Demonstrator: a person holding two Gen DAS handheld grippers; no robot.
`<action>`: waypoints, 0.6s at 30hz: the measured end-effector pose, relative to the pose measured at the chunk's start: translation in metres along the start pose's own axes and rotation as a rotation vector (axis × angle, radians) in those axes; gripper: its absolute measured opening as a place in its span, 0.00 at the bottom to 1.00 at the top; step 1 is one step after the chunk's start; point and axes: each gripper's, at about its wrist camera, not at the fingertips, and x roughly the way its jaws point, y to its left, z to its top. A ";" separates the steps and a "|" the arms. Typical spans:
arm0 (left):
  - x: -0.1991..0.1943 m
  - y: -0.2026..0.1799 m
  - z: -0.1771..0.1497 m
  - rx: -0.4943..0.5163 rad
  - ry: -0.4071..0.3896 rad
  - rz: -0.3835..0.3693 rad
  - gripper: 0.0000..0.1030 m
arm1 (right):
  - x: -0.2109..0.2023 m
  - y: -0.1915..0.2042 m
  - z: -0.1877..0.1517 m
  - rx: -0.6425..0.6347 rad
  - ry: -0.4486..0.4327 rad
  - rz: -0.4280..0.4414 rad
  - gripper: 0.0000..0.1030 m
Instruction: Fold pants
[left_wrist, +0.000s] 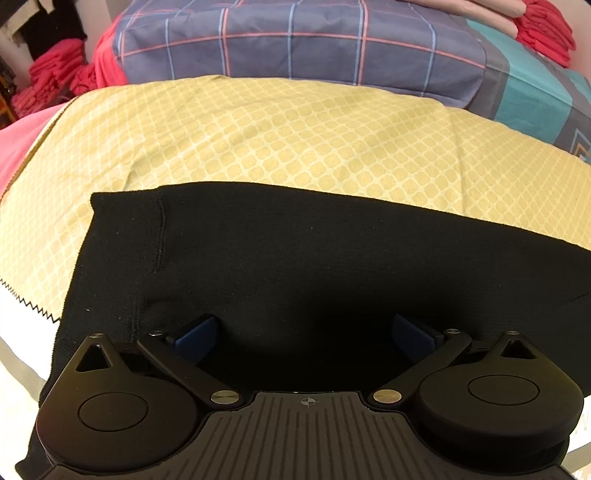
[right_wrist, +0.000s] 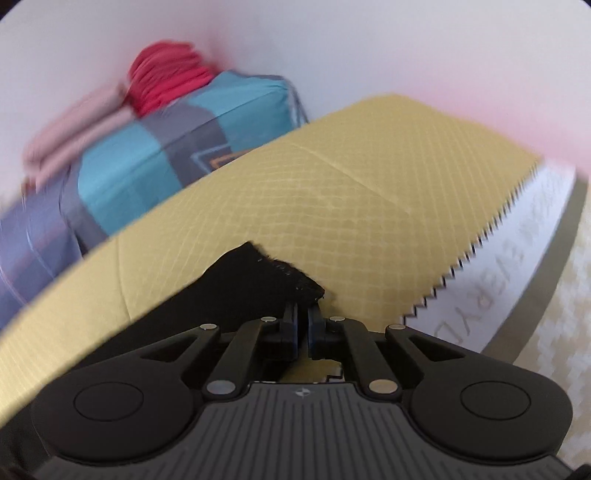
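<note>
Here the right gripper (right_wrist: 303, 314) is clenched on a corner of the black pants (right_wrist: 258, 277), pads pressed together on the fabric. The left gripper (left_wrist: 303, 328) stands released, fingers spread wide over the pants (left_wrist: 277, 251), which lie flat on the yellow patterned cloth (left_wrist: 258, 136).

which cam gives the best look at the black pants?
Left wrist view: the black pants lie spread across the yellow patterned cloth, with a stitched seam and the left edge clear. The right wrist view, blurred, shows only a frayed corner at the right claw, whose jaws are shut on it.
</note>
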 end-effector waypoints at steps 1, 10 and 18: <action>-0.001 -0.001 0.001 0.000 0.009 0.004 1.00 | -0.003 0.002 0.002 0.019 0.006 -0.021 0.28; -0.030 -0.004 -0.011 0.085 0.003 0.099 1.00 | -0.083 0.044 -0.037 -0.085 0.023 0.150 0.76; -0.050 0.011 -0.033 0.126 -0.014 0.122 1.00 | -0.152 0.078 -0.093 -0.283 0.107 0.290 0.78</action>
